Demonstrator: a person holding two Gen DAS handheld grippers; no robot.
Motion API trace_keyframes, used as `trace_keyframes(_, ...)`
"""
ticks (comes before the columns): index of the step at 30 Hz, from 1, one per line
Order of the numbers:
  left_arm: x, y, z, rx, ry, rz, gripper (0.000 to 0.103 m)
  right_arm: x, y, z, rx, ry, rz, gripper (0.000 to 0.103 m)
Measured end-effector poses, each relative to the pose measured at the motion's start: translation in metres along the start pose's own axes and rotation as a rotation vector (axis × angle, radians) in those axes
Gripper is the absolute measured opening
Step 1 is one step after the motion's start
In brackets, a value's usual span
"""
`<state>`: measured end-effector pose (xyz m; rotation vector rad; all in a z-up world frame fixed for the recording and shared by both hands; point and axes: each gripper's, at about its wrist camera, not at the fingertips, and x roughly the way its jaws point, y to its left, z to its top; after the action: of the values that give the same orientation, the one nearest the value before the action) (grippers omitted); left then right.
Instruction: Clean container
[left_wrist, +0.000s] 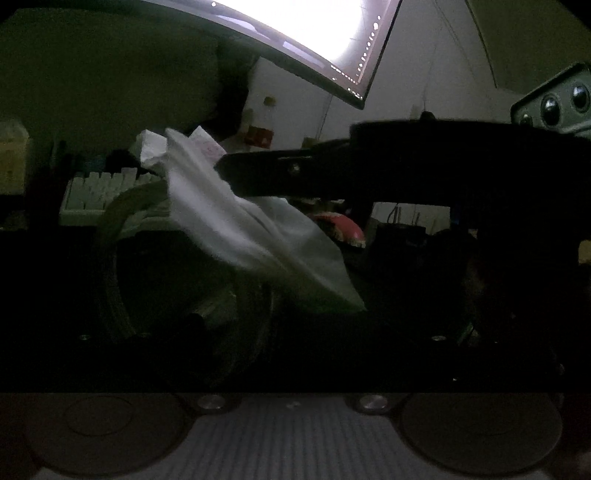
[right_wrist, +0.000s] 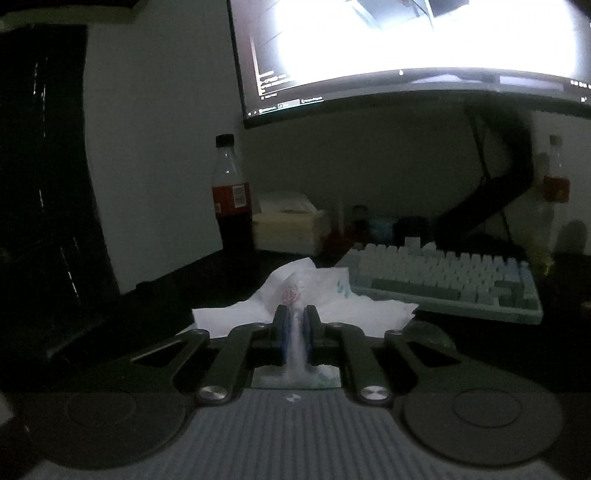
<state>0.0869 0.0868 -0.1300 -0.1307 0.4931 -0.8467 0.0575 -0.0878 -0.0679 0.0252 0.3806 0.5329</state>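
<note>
In the dim left wrist view, a clear round container (left_wrist: 122, 221) lies on its side close to the camera, mouth facing right. My left gripper's own fingers are lost in the dark. My right gripper (left_wrist: 225, 171) reaches in from the right, shut on a white tissue (left_wrist: 236, 221) that hangs across the container's mouth. In the right wrist view the right gripper (right_wrist: 296, 314) is shut on the same tissue (right_wrist: 332, 299), which spreads out ahead of its fingertips.
A lit monitor (right_wrist: 406, 44) hangs over the dark desk. A cola bottle (right_wrist: 232, 199) stands at the back left, a pale keyboard (right_wrist: 443, 277) to the right, a tissue box (right_wrist: 288, 221) behind. A red object (left_wrist: 343, 229) lies beyond the container.
</note>
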Motion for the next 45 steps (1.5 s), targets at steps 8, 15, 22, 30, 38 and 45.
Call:
trace_keyframes(8,0.004,-0.002,0.0,0.011,0.001,0.006,0.103,-0.004,-0.041,-0.006,0.145,-0.032,-0.133,0.013)
trace_keyframes(15,0.003,-0.004,-0.002,0.012,0.0,0.01,0.103,-0.013,-0.003,-0.011,0.019,-0.043,0.025,0.013)
trace_keyframes(22,0.004,-0.004,-0.003,0.016,-0.001,0.014,0.103,-0.012,-0.033,-0.011,0.137,-0.052,-0.127,0.013)
trace_keyframes(30,0.003,-0.003,-0.003,0.012,-0.007,0.017,0.103,-0.008,-0.006,-0.012,0.016,-0.04,0.015,0.013)
trace_keyframes(38,0.004,-0.002,-0.001,0.005,-0.002,0.019,0.103,0.002,-0.021,-0.004,0.046,-0.038,-0.091,0.014)
trace_keyframes(45,0.004,-0.003,-0.003,0.01,-0.009,0.015,0.103,-0.005,-0.013,-0.012,0.06,-0.067,0.013,0.014)
